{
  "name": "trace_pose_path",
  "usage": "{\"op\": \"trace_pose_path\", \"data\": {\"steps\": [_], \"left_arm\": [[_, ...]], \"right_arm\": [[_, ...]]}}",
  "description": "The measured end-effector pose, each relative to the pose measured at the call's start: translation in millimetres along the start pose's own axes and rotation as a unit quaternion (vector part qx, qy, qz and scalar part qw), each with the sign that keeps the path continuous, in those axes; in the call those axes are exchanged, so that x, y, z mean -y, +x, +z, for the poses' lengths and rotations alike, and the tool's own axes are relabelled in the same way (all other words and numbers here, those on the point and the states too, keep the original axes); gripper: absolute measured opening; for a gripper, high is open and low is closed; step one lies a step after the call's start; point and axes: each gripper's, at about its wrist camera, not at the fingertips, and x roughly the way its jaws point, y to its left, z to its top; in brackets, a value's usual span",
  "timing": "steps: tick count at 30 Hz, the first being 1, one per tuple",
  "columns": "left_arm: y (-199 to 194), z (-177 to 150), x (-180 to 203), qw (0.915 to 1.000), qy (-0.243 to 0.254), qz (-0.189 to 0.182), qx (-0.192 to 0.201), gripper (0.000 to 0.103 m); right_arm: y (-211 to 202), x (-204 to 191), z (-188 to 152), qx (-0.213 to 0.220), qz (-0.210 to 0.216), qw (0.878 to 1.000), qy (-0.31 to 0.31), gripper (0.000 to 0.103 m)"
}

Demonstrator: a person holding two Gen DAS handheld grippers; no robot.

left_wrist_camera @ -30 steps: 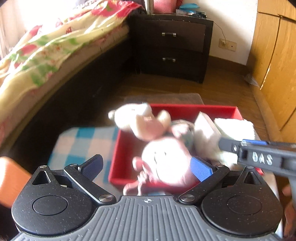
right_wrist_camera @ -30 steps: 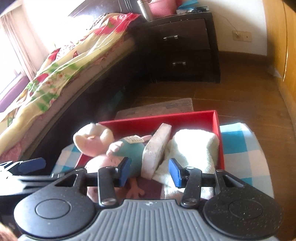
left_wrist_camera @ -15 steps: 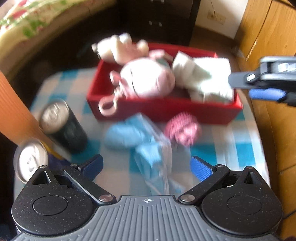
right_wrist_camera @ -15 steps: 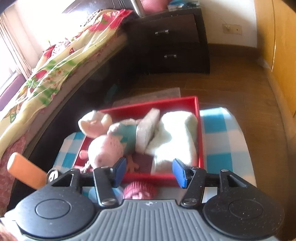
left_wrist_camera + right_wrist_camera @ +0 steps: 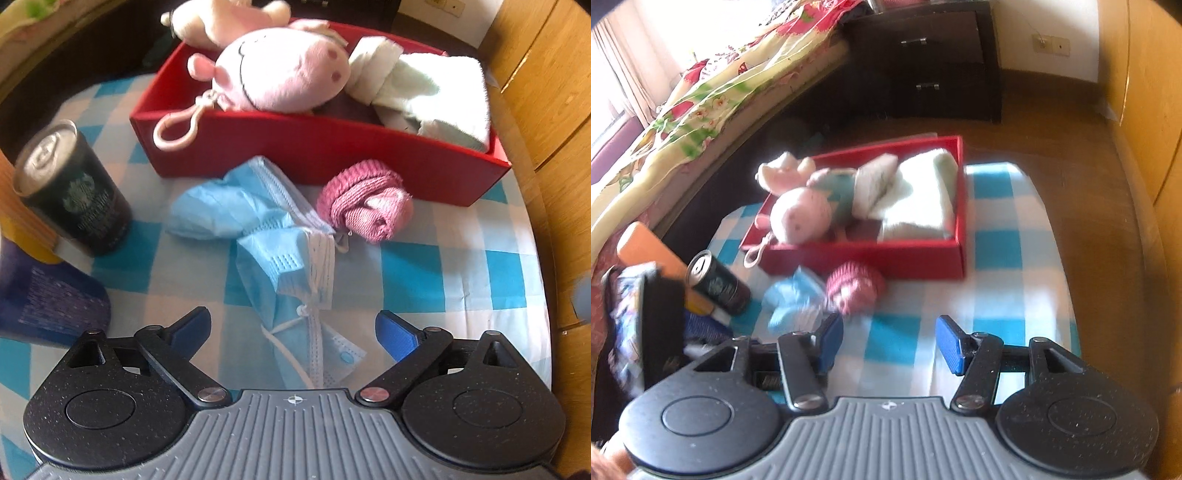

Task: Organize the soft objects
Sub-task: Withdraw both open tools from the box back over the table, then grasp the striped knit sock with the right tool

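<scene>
Face masks (image 5: 291,266): on the bench, just before the red box (image 5: 332,162), long axis running away from the left gripper (image 5: 293,328).
Left gripper: nearer, closing slightly, empty, straddling them.
Right gripper (image 5: 888,341): part-open, empty, off aside.

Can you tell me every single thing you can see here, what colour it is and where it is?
Box: one, red, on the checked cloth.
Pig toys: two, pink, in the box's left part.
Towels: white, in the box's right part; count unclear.
Rolled sock: one, pink, in front of the box.
Face masks: light blue bunch, beside the sock.
Can: one, dark, left of the masks.
Cloth: one, blue-white checked.
Nightstand: one, dark, behind.
Bed: one, floral cover, left.
Left claw: closing, nothing gripped, over the masks.
Right claw: open, empty.
</scene>
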Motion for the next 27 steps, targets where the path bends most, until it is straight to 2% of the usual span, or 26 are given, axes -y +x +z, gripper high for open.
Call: {"op": "trace_pose_path", "data": {"steps": [10,13,18,27], "left_arm": [[-1.2,2.1,6.3,0.9999,-0.004,-0.012,-0.004,0.091],[1.2,2.5,7.8,0.9999,-0.001,-0.015,-0.007,0.091],[5.0,7.5,7.0,0.9991,-0.01,-0.039,-0.013,0.091],[15.5,4.8,25.3,0.9988,0.017,-0.037,-0.026,0.09]], "right_arm": [[-9.8,0.1,-44.4,-0.028,-0.016,0.999,-0.011,0.034],[-12.7,-0.5,-49.7,-0.026,-0.018,0.999,-0.013,0.035],[-8.9,4.3,-54.2,-0.037,-0.027,0.999,-0.004,0.035],[0.6,4.2,-68.7,-0.066,-0.041,0.997,-0.021,0.04]]}}
